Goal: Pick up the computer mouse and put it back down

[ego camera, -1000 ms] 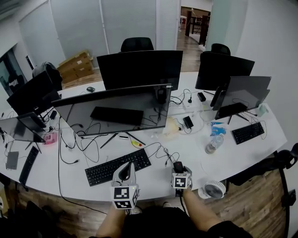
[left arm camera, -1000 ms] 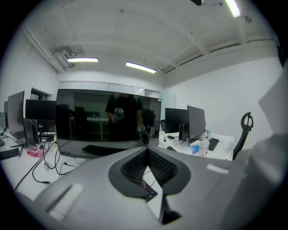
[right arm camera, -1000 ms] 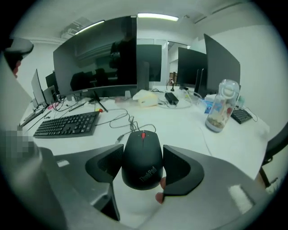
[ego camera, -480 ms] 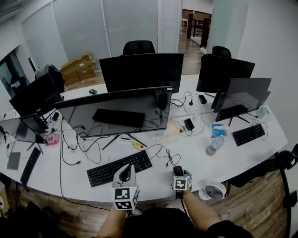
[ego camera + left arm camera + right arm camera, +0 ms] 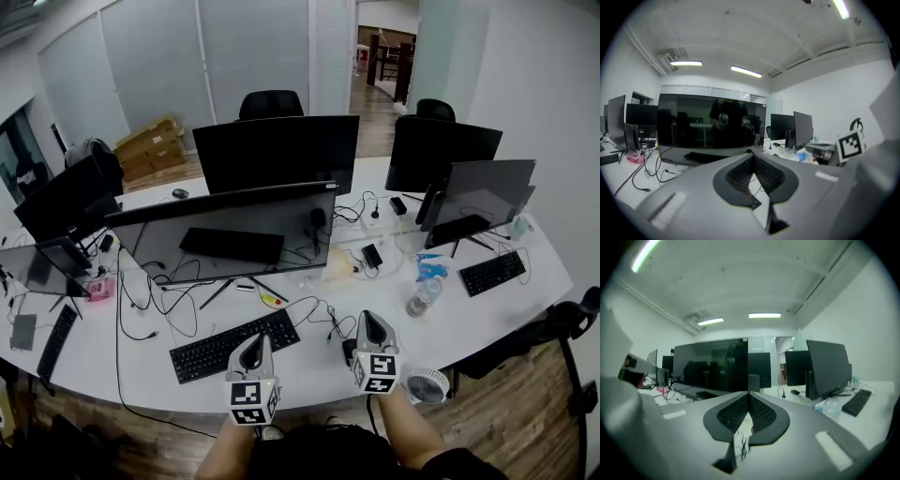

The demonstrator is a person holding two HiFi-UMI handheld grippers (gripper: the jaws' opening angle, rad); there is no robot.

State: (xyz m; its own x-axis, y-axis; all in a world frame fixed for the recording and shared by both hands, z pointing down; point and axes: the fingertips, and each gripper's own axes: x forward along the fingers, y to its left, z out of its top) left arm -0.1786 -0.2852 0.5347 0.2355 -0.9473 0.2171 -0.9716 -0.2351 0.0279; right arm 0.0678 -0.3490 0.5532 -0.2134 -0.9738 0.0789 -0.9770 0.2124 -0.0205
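Computer mouse (image 5: 348, 352) and everything else rest on one long white curved tabletop (image 5: 487, 319). Six monitors stand on it. The wide curved monitor (image 5: 225, 225) is nearest the person, with one behind it, two to the right and two to the left. Two black office chairs (image 5: 272, 101) stand beyond the far edge. A stack of cardboard boxes (image 5: 150, 136) sits on the floor by the left wall.

There are three black keyboards: one keyboard (image 5: 234, 342) in front of the person, one at the right end and one at the left end. Loose black cables trail between them.

Two tools are in the person's hands. Near the front edge, just right of the right tool, is one small white fan (image 5: 428, 384). One clear bottle (image 5: 422, 298) lies farther in.

Two mice show. A far mouse (image 5: 180, 193) lies well apart, behind the monitors. The task's black one is on the tabletop at the near edge. In the head view it is just to the left of the right tool (image 5: 367, 319) and partly covered by it.

The right tool is clenched, its two pads meeting at the tip with nothing between them. It points level across the tabletop toward the monitors, so the mouse is not in its grip.

The left tool (image 5: 256, 339) is also clenched and empty. It sits over the front keyboard's near edge and faces the wide curved monitor, well apart from the mouse.
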